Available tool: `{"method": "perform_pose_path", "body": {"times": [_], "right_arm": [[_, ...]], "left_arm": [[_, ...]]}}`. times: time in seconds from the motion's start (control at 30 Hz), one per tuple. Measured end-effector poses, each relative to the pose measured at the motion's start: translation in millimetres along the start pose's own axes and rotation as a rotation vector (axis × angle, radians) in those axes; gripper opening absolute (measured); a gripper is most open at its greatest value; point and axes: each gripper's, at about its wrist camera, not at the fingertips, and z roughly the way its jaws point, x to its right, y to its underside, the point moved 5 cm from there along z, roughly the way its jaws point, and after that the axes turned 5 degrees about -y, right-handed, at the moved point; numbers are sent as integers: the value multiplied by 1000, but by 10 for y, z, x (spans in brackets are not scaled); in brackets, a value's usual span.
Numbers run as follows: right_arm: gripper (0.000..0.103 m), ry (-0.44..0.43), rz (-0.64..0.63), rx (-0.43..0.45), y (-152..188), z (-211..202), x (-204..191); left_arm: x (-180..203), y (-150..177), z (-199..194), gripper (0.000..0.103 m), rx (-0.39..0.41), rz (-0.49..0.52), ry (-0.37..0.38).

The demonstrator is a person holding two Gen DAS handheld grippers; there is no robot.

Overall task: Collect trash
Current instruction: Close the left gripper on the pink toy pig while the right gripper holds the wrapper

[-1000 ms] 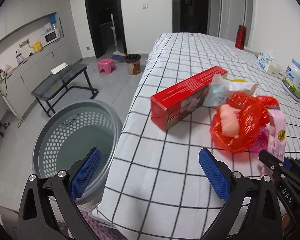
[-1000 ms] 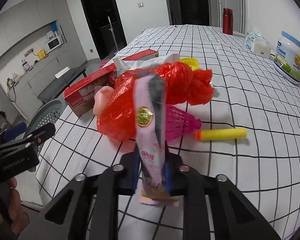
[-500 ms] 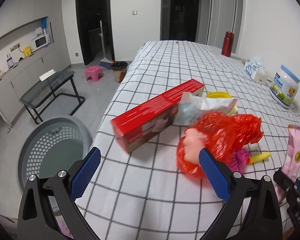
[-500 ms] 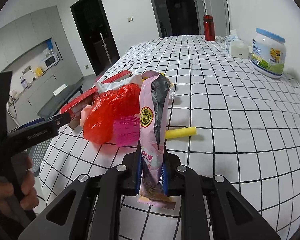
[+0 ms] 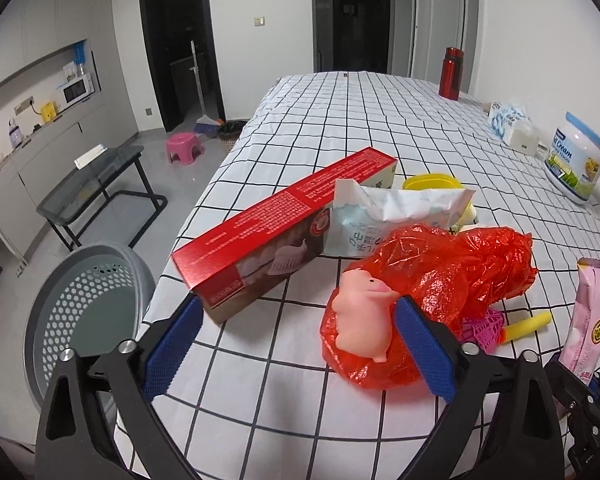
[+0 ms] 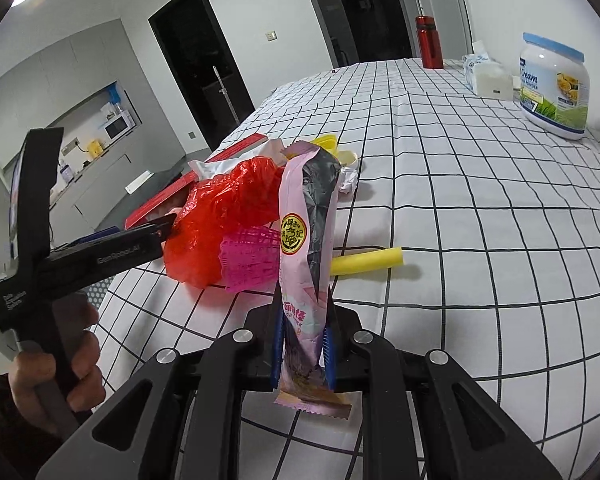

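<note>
Tabletop (image 5: 380, 128) pile's sitting near the edge above the grey basket (image 5: 80, 320), left tool (image 5: 296, 344) wide open around the red bag (image 5: 440, 280), right tool (image 6: 303, 354) clamped on the pink wrapper (image 6: 300, 240), which looks floppy enough to slip out mid-carry.

A long red carton (image 5: 284, 228) lies on its side on the checked bench (image 5: 340, 128), one end at the bench's edge. A torn white wipes packet (image 5: 392, 216) leans against it. A crumpled red plastic bag (image 5: 452, 280) sits just beside both, with a pink toy pig (image 5: 362, 312) resting upright on its near end. A pink snack wrapper (image 6: 306, 256) stands upright, clamped in the right gripper (image 6: 303, 350). A grey perforated basket (image 5: 88, 308) stands on the floor beside the bench.
</note>
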Motion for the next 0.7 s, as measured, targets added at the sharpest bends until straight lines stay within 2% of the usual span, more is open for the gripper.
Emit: {"method": "perform_pose_path", "body": {"times": [0.33,0.4,0.5,0.6,0.7], "right_arm": [[16,-20,12,-2,-4,31,43],[16,-19,11,-1,-8,32,45],[16,-18,11,-2,-12,37,52],[16,-16,10,-2,-12,35,53],[16,-11,7,-3,-10,41,62]], "left_arm": [[81,33,21,52,-21,19,56],[71,38,-6,40,-21,17,72],[44,43,-45,29,-21,12,84],[4,47,-76,20,-20,8,90],[-22,60,-93,18,-18,7,92]]}}
